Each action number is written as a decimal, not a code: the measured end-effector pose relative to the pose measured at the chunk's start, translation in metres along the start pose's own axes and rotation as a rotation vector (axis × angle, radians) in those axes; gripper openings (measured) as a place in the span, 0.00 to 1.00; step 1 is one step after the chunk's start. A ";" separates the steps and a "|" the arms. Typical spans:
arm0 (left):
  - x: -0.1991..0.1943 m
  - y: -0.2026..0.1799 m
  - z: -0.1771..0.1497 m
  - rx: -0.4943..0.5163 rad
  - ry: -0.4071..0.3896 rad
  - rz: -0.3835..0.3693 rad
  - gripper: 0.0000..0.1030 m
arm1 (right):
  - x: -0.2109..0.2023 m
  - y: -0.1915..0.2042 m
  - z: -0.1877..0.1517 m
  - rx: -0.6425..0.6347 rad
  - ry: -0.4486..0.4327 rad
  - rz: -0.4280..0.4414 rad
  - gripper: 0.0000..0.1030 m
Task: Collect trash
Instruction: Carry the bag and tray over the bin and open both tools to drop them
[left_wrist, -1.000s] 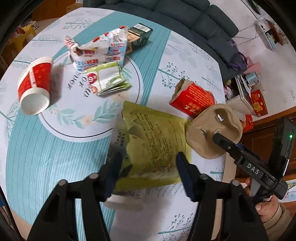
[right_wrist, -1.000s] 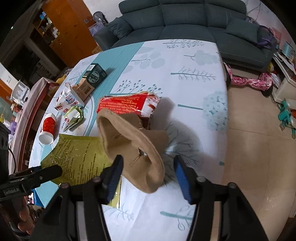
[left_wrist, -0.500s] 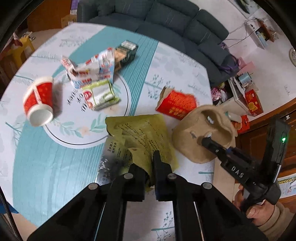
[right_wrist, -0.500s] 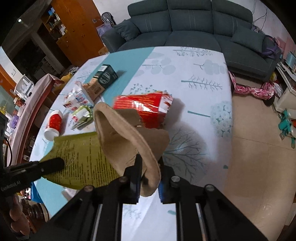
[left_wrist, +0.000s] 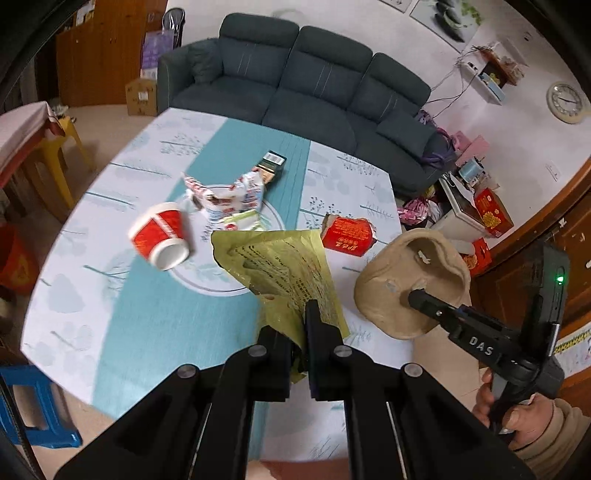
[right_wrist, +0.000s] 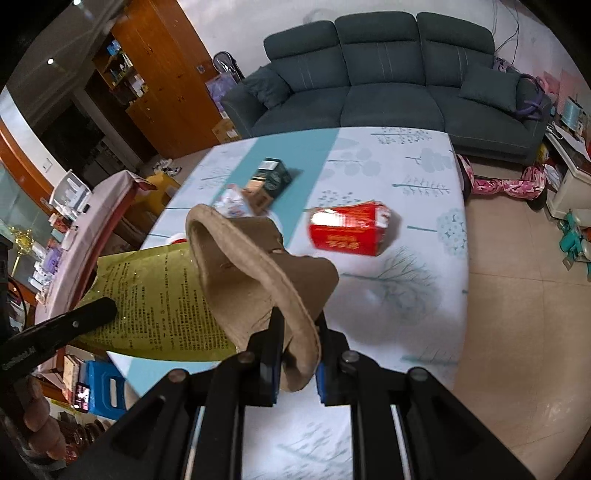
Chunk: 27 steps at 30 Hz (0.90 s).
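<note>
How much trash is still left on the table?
Nothing looks thrown away yet. In hand: the left gripper pinches a yellow paper, the right gripper a brown pulp tray. Left on the table: red cup, crumpled wrapper, dark box, red carton.

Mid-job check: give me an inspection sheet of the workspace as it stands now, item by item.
Surface: table under a white and teal printed cloth.
Job's things: yellow printed bag and tan pulp cup carrier, both lifted off the cloth.
Clutter: red paper cup on its side, crumpled red-and-white wrapper, dark box, red carton lying flat.
Grippers: left gripper shut on the bag's edge; right gripper shut on the carrier's rim.
Cables: wires by the wall shelf; none on the table.
Surroundings: dark sofa behind, blue stool, wooden cabinets.
</note>
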<state>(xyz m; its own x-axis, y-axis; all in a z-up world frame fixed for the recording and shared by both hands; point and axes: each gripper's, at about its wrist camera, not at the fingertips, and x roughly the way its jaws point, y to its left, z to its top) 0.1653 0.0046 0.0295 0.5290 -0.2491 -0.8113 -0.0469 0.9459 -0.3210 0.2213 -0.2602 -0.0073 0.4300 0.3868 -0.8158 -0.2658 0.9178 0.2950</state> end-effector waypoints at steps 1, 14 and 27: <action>-0.009 0.003 -0.004 0.008 -0.005 -0.001 0.04 | -0.005 0.005 -0.004 0.001 -0.006 0.001 0.13; -0.112 0.072 -0.079 0.165 -0.029 -0.035 0.04 | -0.053 0.113 -0.107 0.089 -0.072 0.000 0.13; -0.162 0.128 -0.169 0.243 0.014 -0.074 0.04 | -0.071 0.197 -0.214 0.128 -0.015 -0.105 0.13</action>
<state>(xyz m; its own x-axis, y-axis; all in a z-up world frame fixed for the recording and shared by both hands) -0.0695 0.1306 0.0380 0.5117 -0.3210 -0.7969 0.1974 0.9467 -0.2545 -0.0461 -0.1265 0.0026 0.4627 0.2883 -0.8383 -0.1067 0.9569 0.2702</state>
